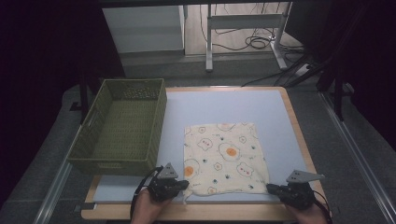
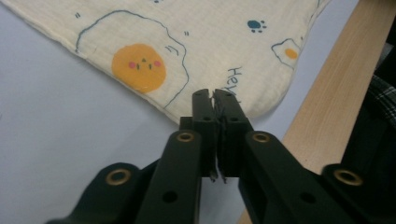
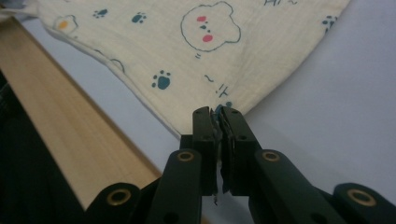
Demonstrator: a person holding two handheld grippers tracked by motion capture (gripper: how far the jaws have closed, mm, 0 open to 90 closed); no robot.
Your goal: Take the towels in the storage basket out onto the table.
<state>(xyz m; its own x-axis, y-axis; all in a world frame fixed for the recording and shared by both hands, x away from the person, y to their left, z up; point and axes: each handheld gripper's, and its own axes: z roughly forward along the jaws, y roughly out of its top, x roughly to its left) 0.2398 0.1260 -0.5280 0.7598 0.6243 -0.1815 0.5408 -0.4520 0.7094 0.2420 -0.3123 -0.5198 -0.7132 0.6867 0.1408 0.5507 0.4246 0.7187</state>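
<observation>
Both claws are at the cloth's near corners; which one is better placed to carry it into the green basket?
Left. The left claw grips the printed cream cloth at the corner nearest the green woven basket; the right claw sits farther away.

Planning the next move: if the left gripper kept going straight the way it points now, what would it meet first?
The left gripper, jaws shut at the cloth's near corner, would likely just slide onto the cloth itself, toward the fried-egg print. Depth is hard to judge.

Cream printed cloth [image 1: 225, 156] lying flat
</observation>
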